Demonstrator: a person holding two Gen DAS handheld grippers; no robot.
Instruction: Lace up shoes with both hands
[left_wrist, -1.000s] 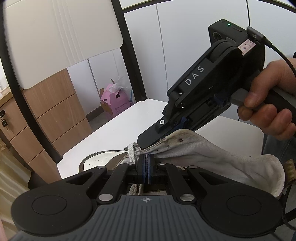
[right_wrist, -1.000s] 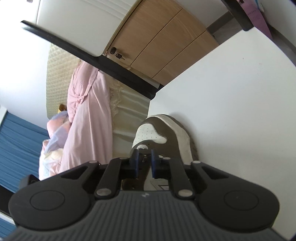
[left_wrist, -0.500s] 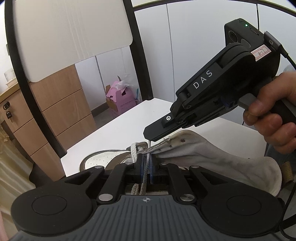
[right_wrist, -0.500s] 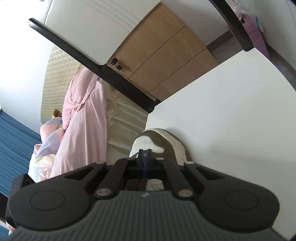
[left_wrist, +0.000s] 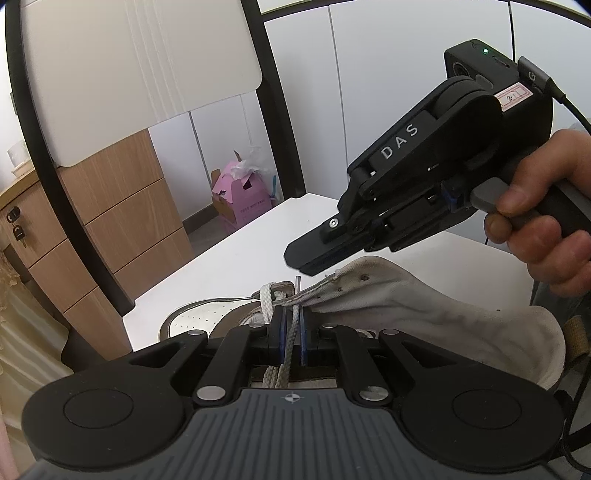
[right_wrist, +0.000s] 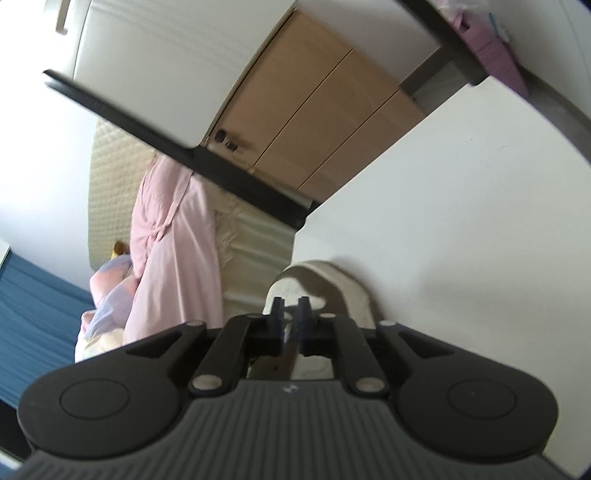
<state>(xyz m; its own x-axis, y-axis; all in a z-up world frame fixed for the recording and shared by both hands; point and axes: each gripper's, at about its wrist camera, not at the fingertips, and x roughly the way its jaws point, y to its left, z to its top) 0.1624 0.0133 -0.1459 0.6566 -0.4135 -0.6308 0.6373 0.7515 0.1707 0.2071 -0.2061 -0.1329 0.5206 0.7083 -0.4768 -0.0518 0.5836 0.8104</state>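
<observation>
A: Where is the shoe (left_wrist: 406, 314)?

B: On the white table (left_wrist: 240, 266), close to its near edge. Its perforated toe points away and its grubby white tongue is lifted up towards the right.

A: And the lace (left_wrist: 265, 295)?

B: It's a white cord. It comes up out of the eyelets and runs straight between the blue pads (left_wrist: 282, 326) of the left gripper (left_wrist: 292, 314). A dark tip (left_wrist: 297, 281) stands up just behind it.

A: Is the left gripper clamped on it?

B: No. Its jaws have eased slightly apart, and a sliver of gap shows beside the lace, so the cord sits between the pads without being pinched.

A: What about the right gripper (left_wrist: 301, 264)?

B: A hand (left_wrist: 535, 236) holds it by the grip, angled down from the right. Its fingers hang just above the edge of the tongue, with the dark tip right under them. I can't tell whether they touch.

A: What are its jaws doing?

B: They have just been opening. In its own view the pads stand a little apart, and only the blurred shoe shows through the gap. Nothing is caught between them.

A: What else is around?

B: A chair back (left_wrist: 129, 74) with a black frame stands beyond the table. Behind it are wooden drawers (left_wrist: 110, 221), and a pink box (left_wrist: 240, 199) sits on the floor. The right view also shows a pink robe (right_wrist: 173, 240) hanging at the left.
</observation>
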